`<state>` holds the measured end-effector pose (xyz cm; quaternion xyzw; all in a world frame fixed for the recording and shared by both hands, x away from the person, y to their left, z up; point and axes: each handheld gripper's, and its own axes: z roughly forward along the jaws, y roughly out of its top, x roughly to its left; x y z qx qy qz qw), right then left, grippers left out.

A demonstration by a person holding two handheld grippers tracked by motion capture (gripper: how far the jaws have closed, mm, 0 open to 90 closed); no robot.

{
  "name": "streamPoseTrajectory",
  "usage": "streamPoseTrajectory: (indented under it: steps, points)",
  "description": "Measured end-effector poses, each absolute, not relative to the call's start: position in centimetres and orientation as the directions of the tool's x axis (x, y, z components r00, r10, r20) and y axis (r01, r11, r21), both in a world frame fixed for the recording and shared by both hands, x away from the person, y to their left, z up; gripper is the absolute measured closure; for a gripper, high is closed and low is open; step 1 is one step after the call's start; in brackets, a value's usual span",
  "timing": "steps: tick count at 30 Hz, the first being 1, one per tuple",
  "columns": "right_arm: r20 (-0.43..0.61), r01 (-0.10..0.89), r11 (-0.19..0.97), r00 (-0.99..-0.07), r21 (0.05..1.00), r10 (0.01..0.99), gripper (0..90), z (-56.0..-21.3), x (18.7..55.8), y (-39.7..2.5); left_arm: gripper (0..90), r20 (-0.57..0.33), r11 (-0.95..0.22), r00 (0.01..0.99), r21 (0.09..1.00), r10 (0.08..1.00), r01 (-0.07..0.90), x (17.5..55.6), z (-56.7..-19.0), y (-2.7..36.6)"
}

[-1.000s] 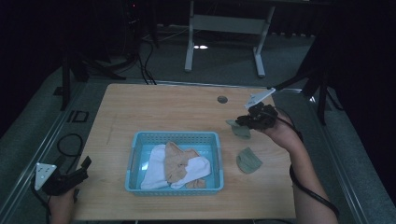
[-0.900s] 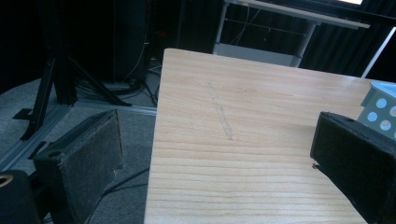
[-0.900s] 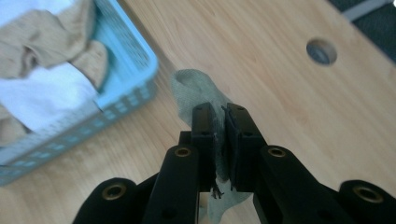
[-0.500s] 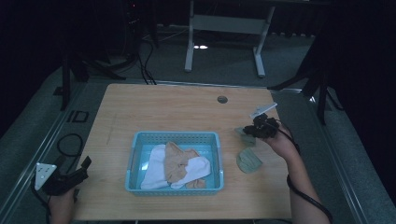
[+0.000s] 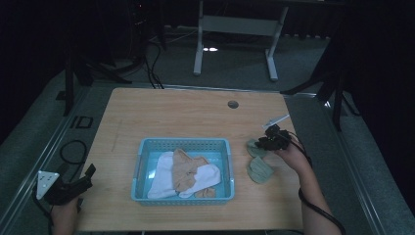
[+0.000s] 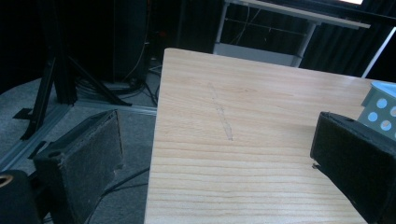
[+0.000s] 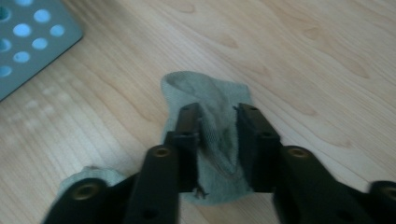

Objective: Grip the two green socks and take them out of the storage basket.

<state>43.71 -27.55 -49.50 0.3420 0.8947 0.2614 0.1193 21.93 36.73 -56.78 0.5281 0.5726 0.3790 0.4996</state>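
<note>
The light wooden tabletop (image 5: 171, 117) has a small round cable hole (image 5: 233, 104) near its far edge and a faint scratch (image 6: 220, 112) on its left part. A blue perforated plastic basket (image 5: 142, 164) stands on the near middle of it, with white and tan cloths inside. To the right of the basket, two grey-green socks lie directly on the wood, one sock (image 5: 252, 147) just beside the basket's far right corner and the other sock (image 5: 259, 170) nearer the front edge, close together.
</note>
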Motion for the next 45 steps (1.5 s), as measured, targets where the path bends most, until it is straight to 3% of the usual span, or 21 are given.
streamPoseTrajectory:
  steps: [5, 11, 19, 29, 45]
  points:
    - [-0.003, 0.549, 0.603, -0.738, 0.579, 0.675, 39.5, -48.8, 43.5, -28.1, 2.3, -0.172, 0.155, 0.056, 0.962, 0.984, 0.227, 21.9, -56.8, 36.7]
    - [0.046, 0.566, 0.566, -0.730, 0.600, 0.681, 20.7, -48.4, 43.1, -28.7, 2.3, -0.171, 0.155, 0.056, 0.962, 0.984, 0.226, 21.9, -56.8, 36.7]
    - [0.045, 0.574, 0.525, -0.701, 0.628, 0.712, 13.7, -49.0, 42.3, -29.5, 2.3, -0.175, 0.159, 0.055, 0.962, 0.983, 0.224, 21.9, -56.8, 36.7]
    - [0.039, 0.557, 0.448, -0.656, 0.700, 0.754, 14.0, -50.0, 40.9, -31.5, 2.3, -0.175, 0.159, 0.055, 0.962, 0.983, 0.223, 21.9, -56.8, 36.8]
    - [0.055, 0.585, 0.389, -0.598, 0.712, 0.800, 14.1, -52.3, 38.8, -34.4, 2.3, -0.175, 0.159, 0.055, 0.961, 0.983, 0.225, 22.0, -56.8, 36.8]
